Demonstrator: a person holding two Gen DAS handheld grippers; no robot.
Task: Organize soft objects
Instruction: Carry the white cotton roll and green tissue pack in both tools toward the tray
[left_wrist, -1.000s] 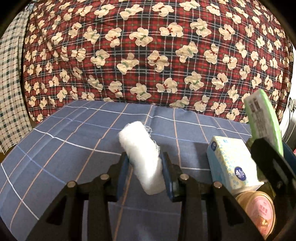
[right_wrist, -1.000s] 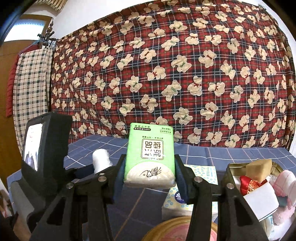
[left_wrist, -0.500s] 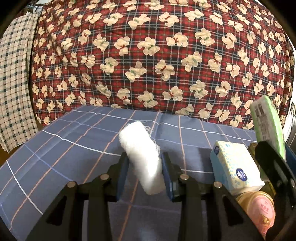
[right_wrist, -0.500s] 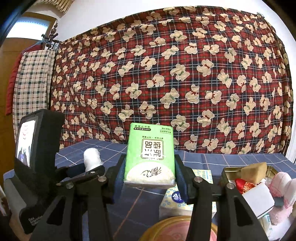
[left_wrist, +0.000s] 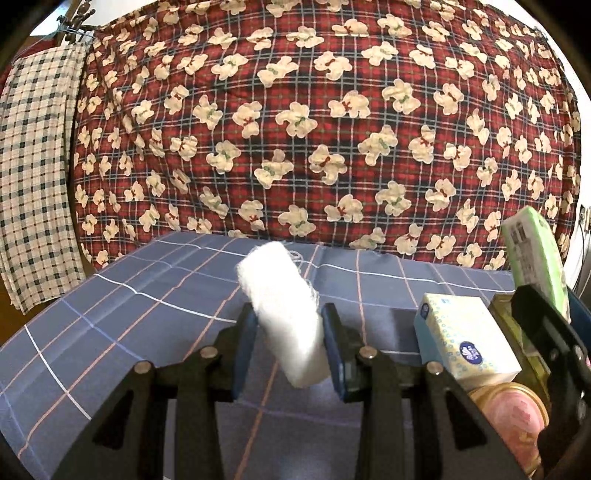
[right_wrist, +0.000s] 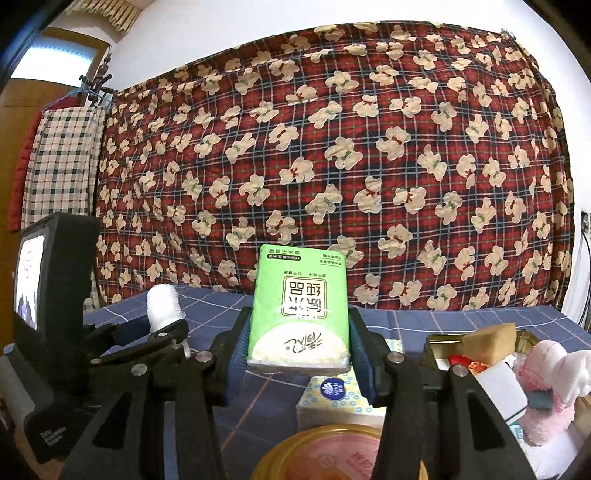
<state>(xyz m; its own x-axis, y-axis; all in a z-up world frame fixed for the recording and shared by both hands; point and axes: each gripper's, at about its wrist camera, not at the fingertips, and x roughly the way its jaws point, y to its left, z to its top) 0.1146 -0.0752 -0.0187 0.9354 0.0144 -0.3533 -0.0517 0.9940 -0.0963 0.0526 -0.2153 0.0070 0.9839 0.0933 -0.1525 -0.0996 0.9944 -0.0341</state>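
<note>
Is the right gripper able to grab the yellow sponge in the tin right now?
Probably not yet: the right gripper is already shut on the green tissue pack. The yellow sponge sits uncovered atop the gold tin, so nothing else blocks it.

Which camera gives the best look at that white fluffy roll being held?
The left wrist view: the white fluffy roll sits centre frame, tilted, clamped between the left gripper's blue pads. The right wrist view shows only its top end, small at the left, the rest hidden behind that gripper.

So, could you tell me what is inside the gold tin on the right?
The gold tin holds a tan sponge block, something red, a white block and pink-and-white plush. Anything beneath them is covered.
</note>
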